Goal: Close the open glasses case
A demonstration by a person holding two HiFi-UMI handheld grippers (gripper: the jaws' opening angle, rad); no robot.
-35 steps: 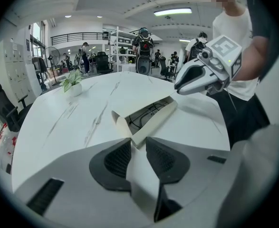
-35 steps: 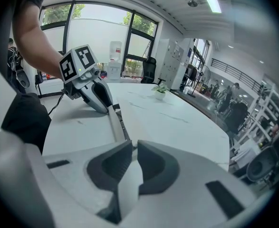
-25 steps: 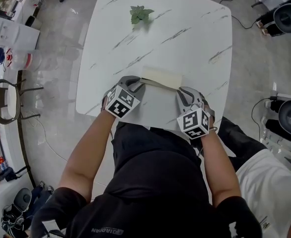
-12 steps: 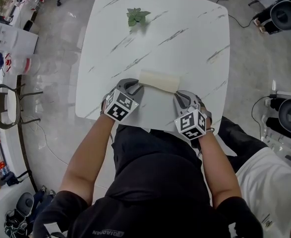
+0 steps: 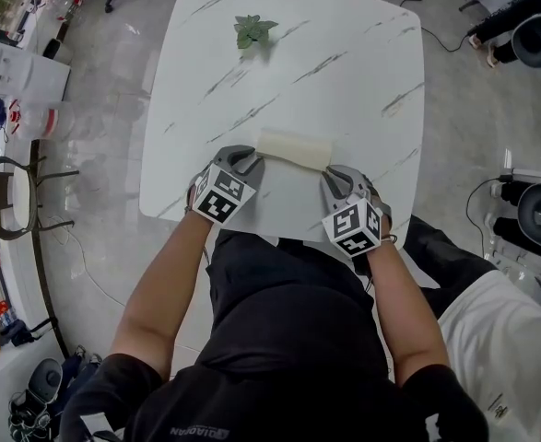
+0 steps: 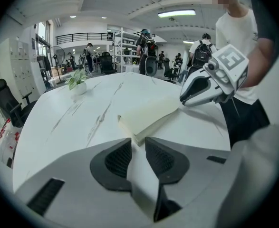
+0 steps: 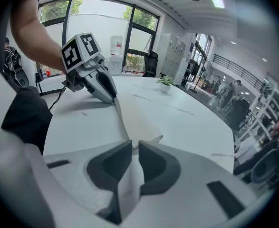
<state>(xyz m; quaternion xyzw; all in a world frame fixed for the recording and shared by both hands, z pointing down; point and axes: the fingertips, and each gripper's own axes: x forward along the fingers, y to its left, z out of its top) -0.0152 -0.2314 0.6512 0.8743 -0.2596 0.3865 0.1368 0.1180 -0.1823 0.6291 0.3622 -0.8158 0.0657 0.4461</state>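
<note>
Seemed nearly done: found the glasses case point(image 5: 293, 147) lying flat near the front edge of the table point(image 5: 344, 63), lid apparently down. Held the left gripper point(image 5: 251, 160) at one end with jaws apart, just closed a little, clamping nothing. Held the right gripper point(image 5: 329, 174) at the other end, narrowly parted, also empty.

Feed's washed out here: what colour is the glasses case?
Glasses case is pale cream, against the white veined table; head view shows it best.

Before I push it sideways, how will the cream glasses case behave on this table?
The glasses case lies flat and low, so it should not roll or tip. The marble table looks smooth, so it will probably slide. It looks thin, likely light.
</note>
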